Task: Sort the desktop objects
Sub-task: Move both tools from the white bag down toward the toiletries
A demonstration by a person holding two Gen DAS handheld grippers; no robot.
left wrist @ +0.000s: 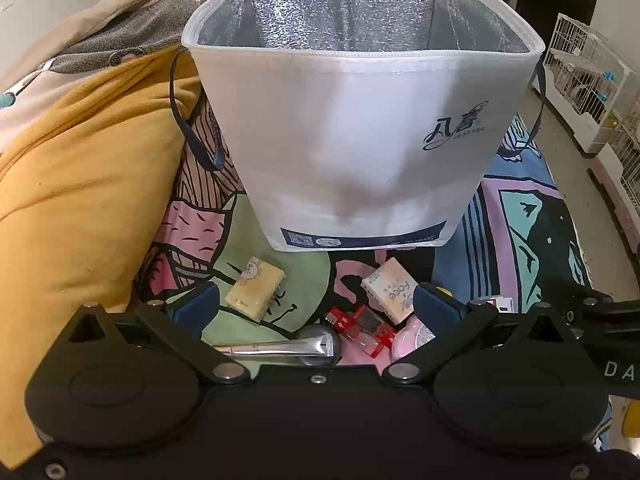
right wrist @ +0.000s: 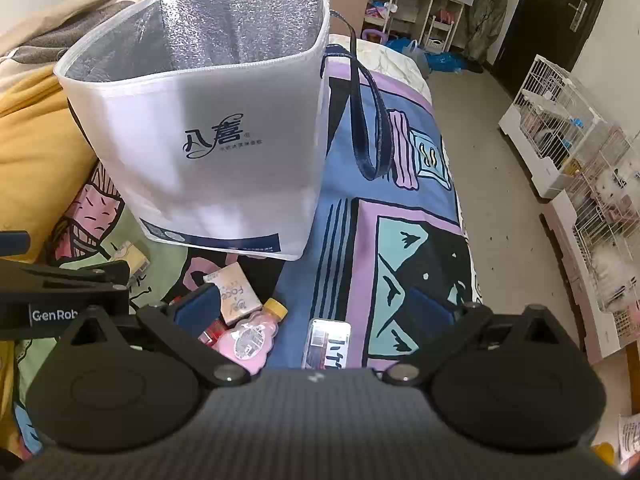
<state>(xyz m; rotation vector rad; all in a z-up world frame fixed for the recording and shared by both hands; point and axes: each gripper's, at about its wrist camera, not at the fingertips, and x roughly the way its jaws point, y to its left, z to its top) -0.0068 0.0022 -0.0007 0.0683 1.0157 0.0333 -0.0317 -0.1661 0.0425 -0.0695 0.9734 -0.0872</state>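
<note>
Bag [left wrist: 340, 140] floor hidden, silver tube [left wrist: 276, 347] cut off, both hand-held grippers [left wrist: 316, 308] [right wrist: 320, 304] wide, empty.

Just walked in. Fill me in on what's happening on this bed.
A person holds two handheld grippers over a patterned blanket, sorting small items. Both the left gripper and the right gripper are open and hold nothing. An open white insulated bag stands upright ahead of them. In front of it lie a yellow tissue pack, a beige tissue pack, a red clear bottle, a silver tube, a pink bottle and a flat card pack. Nothing visibly packed yet.
</note>
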